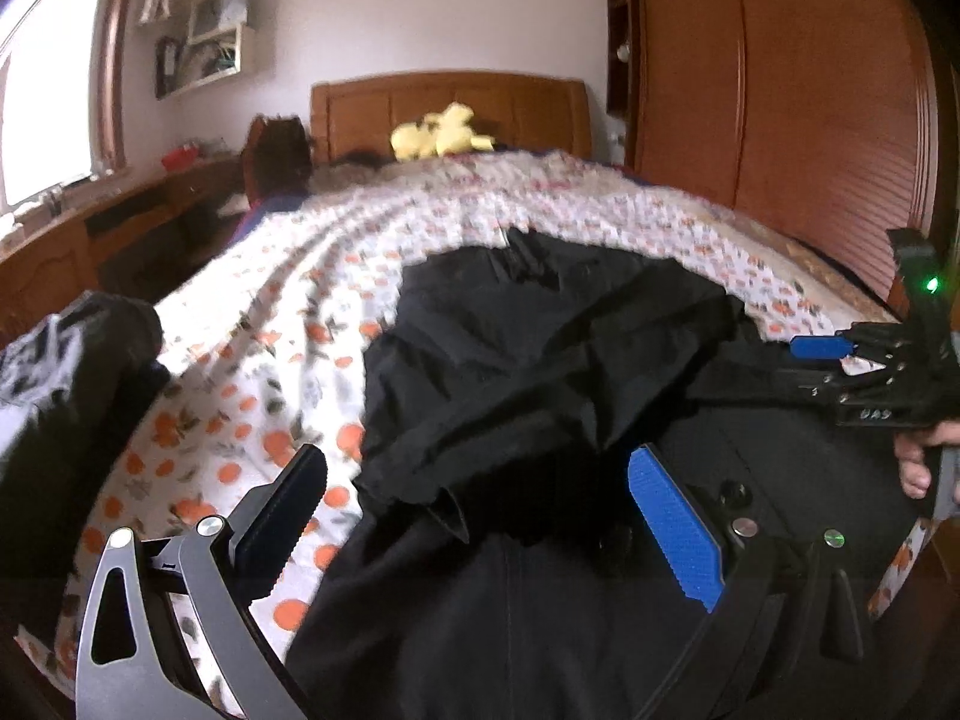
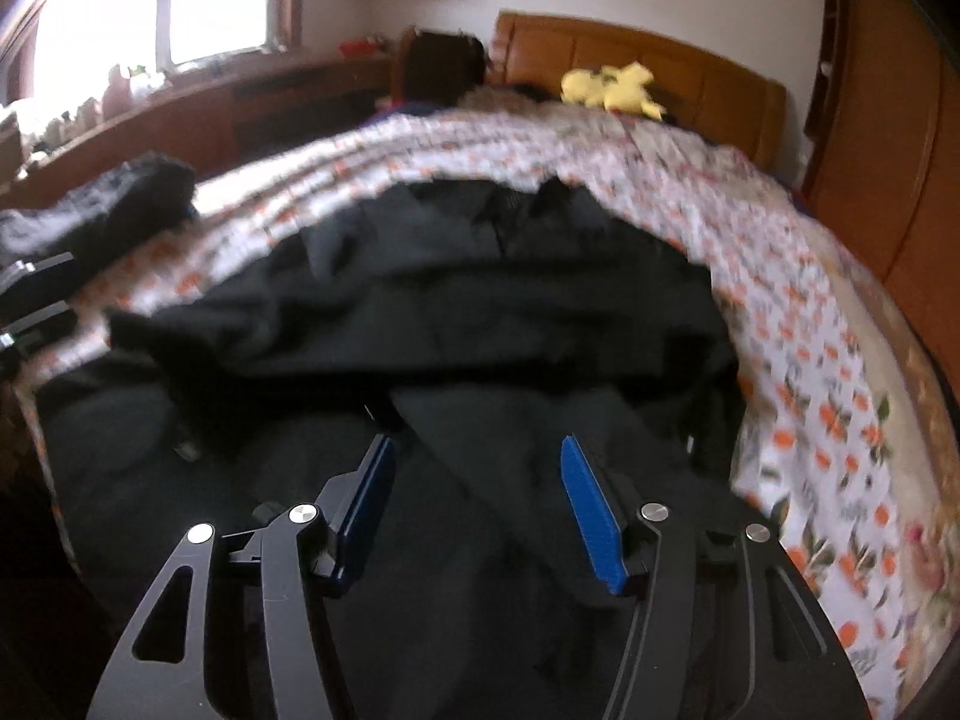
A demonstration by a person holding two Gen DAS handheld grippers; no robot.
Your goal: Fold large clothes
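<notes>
The black garment [image 1: 540,360] lies spread and rumpled on the bed [image 1: 270,312], over the floral bedspread at the near edge, its collar end toward the headboard [image 1: 450,102]. The fabric appears soft, limp and fairly bulky; expect it to sag and slide when lifted rather than hold shape. Both tongs stand wide with nothing gripped: the left tongs [image 1: 474,516] hover over the garment's near left margin, the right tongs [image 2: 477,510] over its lower middle. Take hold at a hem or sleeve edge, pinching all layers together.

Bedspread [image 2: 600,144] and black garment [image 2: 480,300] motion-blurred.
</notes>
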